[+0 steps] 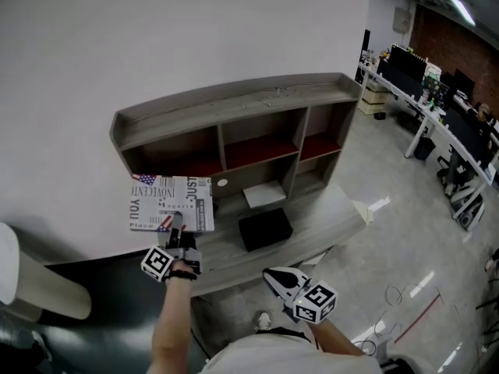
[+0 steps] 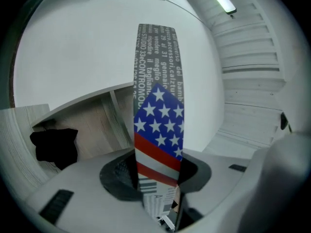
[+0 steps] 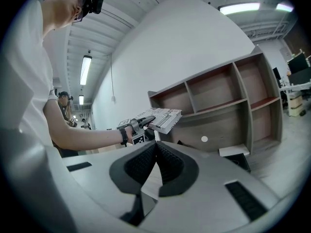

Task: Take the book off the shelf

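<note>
Head view is showing the left gripper (image 1: 176, 223) clamping the book's (image 1: 171, 201) near edge, holding it flat at left centre to clear the shelf (image 1: 234, 100), while the right gripper (image 1: 273, 276) is idling closed, empty.

— Where is the book (image 1: 171, 202)?
— In the left gripper (image 1: 176, 224), before the left end of the shelf (image 1: 234, 100).
— And on the bench (image 1: 331, 218)?
— A box (image 1: 265, 228) at mid-bench, a flat panel (image 1: 263, 195) behind it. The right gripper (image 1: 274, 277) is off the front edge.
</note>
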`<control>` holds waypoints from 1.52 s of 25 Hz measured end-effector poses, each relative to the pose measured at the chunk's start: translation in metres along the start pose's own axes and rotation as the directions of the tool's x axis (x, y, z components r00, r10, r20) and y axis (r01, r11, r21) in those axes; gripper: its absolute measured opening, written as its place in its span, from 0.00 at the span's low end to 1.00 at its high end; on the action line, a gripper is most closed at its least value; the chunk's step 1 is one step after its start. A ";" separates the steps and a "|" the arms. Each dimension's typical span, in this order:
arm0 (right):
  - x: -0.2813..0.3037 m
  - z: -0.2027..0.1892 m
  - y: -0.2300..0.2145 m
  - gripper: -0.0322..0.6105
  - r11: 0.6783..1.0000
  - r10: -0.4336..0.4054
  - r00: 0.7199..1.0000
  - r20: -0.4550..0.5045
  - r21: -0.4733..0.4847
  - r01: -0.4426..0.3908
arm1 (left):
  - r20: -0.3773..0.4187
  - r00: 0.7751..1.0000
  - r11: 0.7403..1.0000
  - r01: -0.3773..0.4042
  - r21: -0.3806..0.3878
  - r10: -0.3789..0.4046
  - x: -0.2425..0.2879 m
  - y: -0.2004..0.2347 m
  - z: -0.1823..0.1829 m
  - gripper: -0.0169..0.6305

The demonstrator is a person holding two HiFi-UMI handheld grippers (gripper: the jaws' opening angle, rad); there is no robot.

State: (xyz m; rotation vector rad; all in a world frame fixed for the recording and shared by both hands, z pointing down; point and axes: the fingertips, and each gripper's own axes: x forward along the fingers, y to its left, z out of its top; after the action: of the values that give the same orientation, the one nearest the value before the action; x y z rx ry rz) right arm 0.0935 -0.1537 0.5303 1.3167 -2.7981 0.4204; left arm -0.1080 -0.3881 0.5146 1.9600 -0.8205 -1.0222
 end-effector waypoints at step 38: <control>0.061 0.022 0.108 0.09 0.981 0.127 0.992 0.029 -0.151 -0.121 | -0.055 0.975 0.519 -0.067 0.852 0.215 -0.251 -0.141 0.120 0.27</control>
State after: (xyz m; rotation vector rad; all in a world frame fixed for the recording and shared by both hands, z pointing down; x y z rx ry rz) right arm -0.0258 -0.1395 0.4924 1.1379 -2.8879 0.1859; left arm -0.3031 -0.1559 0.4421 2.6614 -1.5728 -0.3180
